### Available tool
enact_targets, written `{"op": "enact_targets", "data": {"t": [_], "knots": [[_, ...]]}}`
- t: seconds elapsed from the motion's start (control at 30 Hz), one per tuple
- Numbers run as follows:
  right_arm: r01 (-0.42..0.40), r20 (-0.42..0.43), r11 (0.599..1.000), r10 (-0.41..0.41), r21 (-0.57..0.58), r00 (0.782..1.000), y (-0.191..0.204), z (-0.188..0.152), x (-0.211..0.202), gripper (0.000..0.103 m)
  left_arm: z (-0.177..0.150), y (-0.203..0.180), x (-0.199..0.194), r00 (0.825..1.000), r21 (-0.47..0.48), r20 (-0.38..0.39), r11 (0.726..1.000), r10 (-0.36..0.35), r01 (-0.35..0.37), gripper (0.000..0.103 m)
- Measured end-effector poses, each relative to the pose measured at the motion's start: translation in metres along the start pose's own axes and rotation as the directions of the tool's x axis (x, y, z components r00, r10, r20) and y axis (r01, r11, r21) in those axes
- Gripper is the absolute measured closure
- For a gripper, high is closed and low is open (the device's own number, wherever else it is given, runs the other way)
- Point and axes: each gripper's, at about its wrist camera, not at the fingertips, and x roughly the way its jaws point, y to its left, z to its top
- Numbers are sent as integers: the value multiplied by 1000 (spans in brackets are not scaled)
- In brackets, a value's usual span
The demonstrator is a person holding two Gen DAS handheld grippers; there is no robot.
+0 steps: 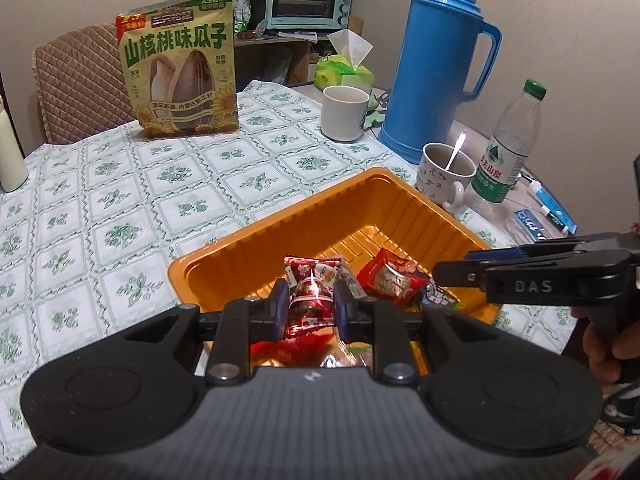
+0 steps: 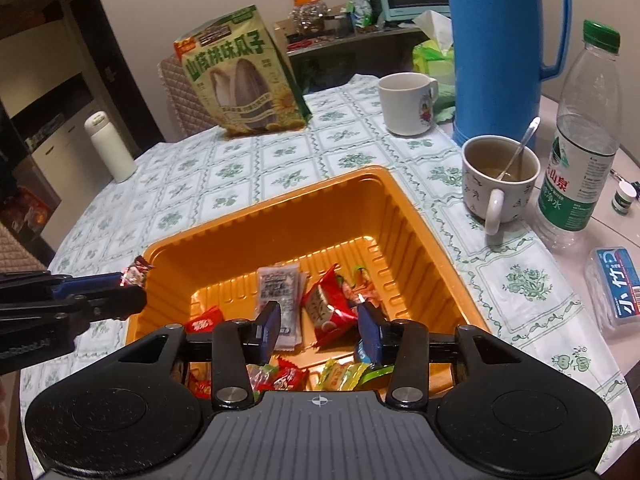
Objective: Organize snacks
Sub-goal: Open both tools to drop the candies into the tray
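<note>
An orange plastic tray (image 1: 304,216) (image 2: 312,208) sits on the tablecloth and holds several wrapped snacks, among them a red packet (image 2: 326,308) and a silver packet (image 2: 280,284). My left gripper (image 1: 311,308) is shut on a dark red wrapped candy (image 1: 310,288) over the tray's near-left rim; it also shows at the left of the right wrist view (image 2: 132,284). My right gripper (image 2: 320,330) is open and empty above the tray's near part; it shows at the right of the left wrist view (image 1: 452,268).
A sunflower seed bag (image 1: 180,72) stands at the back. A white mug (image 1: 345,112), a blue thermos (image 1: 436,60), a mug with a spoon (image 2: 500,176), a water bottle (image 2: 580,140) and a small clear box (image 2: 616,284) crowd the right side. A white flask (image 2: 110,146) stands far left.
</note>
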Motion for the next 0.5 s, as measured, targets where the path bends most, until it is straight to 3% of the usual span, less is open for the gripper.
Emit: {"op": "enact_targets", "data": {"t": [0.37,0.43,0.5], "knots": [[17,18,999,-18,45,1000,-11,2,-7,57,14,1,25,1000,11,-1,1000,23,-23,80],[17,25,999,-18,50,1000,-13,1,-10,55,14,2,25,999,6,-1,999,33,-33,77],[18,35,998,-19,53,999,-14,0,-13,45,13,3,22,999,-7,-3,999,42,-42,74]]}}
